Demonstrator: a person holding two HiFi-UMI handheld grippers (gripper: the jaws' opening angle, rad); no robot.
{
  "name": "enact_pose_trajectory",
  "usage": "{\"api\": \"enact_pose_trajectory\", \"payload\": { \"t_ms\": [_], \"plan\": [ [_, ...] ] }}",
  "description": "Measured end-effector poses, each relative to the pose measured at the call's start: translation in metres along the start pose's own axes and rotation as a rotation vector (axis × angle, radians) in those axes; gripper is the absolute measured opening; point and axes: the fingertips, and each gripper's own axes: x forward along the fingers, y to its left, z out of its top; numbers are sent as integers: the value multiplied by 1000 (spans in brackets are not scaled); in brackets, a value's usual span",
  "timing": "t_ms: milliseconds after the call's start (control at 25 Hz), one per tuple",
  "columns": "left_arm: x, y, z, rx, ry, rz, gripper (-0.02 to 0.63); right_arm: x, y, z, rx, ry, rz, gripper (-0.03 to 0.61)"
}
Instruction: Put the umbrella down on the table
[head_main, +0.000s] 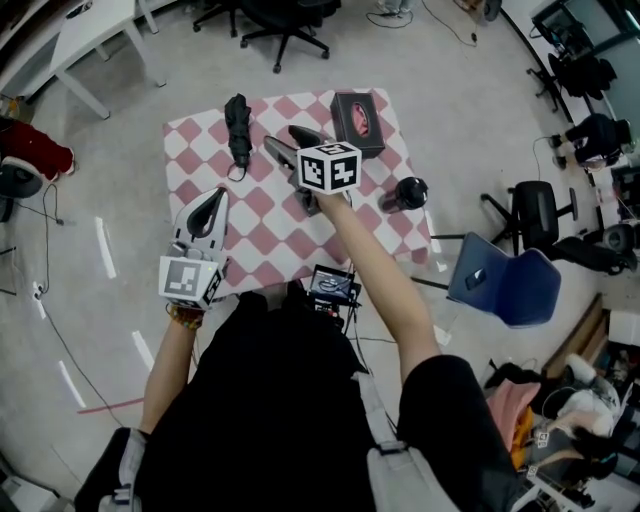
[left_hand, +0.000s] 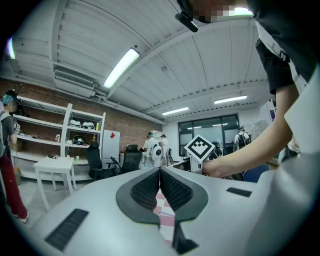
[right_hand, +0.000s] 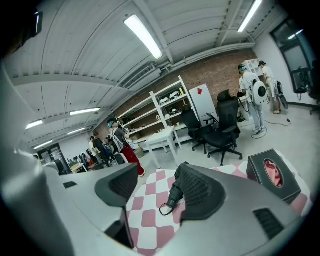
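Note:
A folded black umbrella (head_main: 237, 130) lies flat on the pink-and-white checked table (head_main: 275, 225), near its far left edge, with nothing holding it. My right gripper (head_main: 284, 141) hovers just right of it, open and empty. In the right gripper view the umbrella (right_hand: 174, 193) shows between the spread jaws of the right gripper (right_hand: 156, 175), partly hidden behind the right-hand jaw, its wrist strap loop on the cloth. My left gripper (head_main: 214, 203) is shut with nothing in it, over the table's near left part. The left gripper (left_hand: 160, 173) points level across the room.
A black tissue box (head_main: 357, 120) stands at the table's far right, also the tissue box (right_hand: 272, 173). A dark round bottle (head_main: 409, 192) sits by the right edge. A blue chair (head_main: 505, 285) is right of the table. Office chairs (head_main: 285, 18) and a white desk (head_main: 88, 28) stand beyond.

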Motion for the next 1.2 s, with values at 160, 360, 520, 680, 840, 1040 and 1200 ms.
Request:
{"api": "enact_pose_trajectory", "payload": {
  "t_ms": [160,360,520,680,840,1040,1200],
  "plan": [
    [3,4,4,4,-6,-1,14,-5,10,11,-45,-26,2,268],
    [7,7,9,14,-14,-7,14,-14,19,28,-132,-67,-25,267],
    [8,8,13,21,-18,-10,14,-22,28,40,-206,-97,-42,241],
    [10,9,16,24,-24,-13,14,-30,37,50,-252,-127,-45,227],
    [11,10,19,27,-31,-16,14,-40,49,61,-323,-168,-54,202],
    [13,11,23,34,-36,-21,14,-55,67,78,-409,-242,-53,155],
    [13,8,29,45,-47,-29,14,-69,83,89,-468,-295,-50,121]
  ]
}}
